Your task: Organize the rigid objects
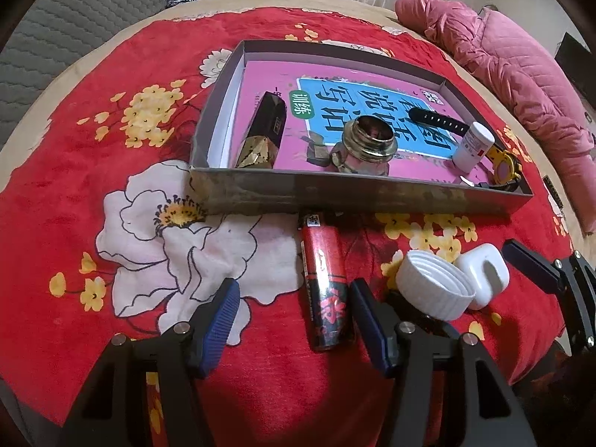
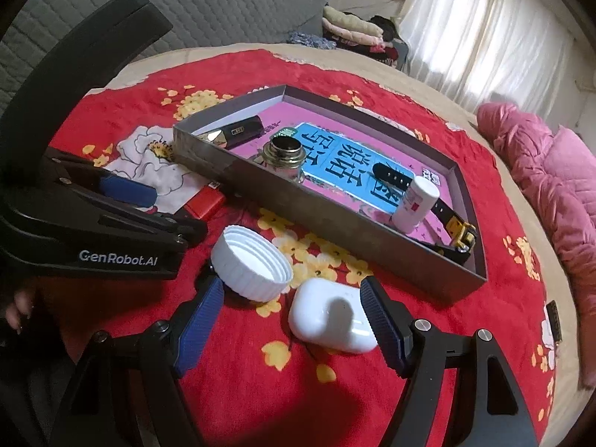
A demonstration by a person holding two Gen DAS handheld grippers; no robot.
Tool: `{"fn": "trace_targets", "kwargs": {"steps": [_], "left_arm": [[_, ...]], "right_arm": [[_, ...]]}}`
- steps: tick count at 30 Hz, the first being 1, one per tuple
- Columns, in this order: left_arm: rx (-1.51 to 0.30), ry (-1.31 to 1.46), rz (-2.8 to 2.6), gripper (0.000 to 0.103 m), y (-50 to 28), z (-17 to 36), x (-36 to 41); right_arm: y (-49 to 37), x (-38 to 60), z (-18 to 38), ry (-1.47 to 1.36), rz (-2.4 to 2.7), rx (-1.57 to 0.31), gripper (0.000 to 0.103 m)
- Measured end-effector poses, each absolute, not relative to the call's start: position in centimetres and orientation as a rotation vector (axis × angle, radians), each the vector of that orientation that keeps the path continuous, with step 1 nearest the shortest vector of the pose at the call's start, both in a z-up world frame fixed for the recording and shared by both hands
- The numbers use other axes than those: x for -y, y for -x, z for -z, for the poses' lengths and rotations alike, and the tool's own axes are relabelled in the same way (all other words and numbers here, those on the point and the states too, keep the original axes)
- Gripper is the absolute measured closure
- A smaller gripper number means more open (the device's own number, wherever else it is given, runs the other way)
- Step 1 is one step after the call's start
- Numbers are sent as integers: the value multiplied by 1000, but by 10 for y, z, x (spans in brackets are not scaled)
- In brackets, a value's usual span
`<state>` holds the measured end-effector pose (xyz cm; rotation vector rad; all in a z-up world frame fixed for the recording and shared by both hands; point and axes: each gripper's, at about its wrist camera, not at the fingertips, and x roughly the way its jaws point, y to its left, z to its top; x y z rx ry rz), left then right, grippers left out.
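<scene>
A red lighter [image 1: 324, 283] lies on the red flowered cloth in front of the grey box [image 1: 335, 190]. My left gripper [image 1: 294, 322] is open, one finger on each side of the lighter and neither pad touching it. To its right are a white screw cap [image 1: 434, 285] and a white earbud case [image 1: 484, 275]. In the right wrist view my right gripper [image 2: 292, 326] is open around the earbud case [image 2: 331, 320], with the cap [image 2: 253, 268] just beyond its left finger. The lighter [image 2: 206, 203] shows there beside the left gripper's blue pad [image 2: 126, 188].
The grey box [image 2: 316, 216] holds a pink book, a black and gold case [image 1: 264, 134], a metal jar [image 1: 367, 141], a white bottle [image 1: 473, 145], a black strap [image 1: 437, 119] and a yellow watch [image 1: 503, 165]. A pink quilted jacket [image 1: 521, 74] lies at the right.
</scene>
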<state>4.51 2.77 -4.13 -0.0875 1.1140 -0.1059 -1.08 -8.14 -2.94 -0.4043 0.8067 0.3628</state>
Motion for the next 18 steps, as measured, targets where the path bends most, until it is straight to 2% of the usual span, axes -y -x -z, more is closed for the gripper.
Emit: {"fn": "trace_targets", "kwargs": {"steps": [18], "left_arm": [[-1088,105,129,42,-48,46,-31]], "right_arm": [[-17,76,35,371,-394,-800,26]]}}
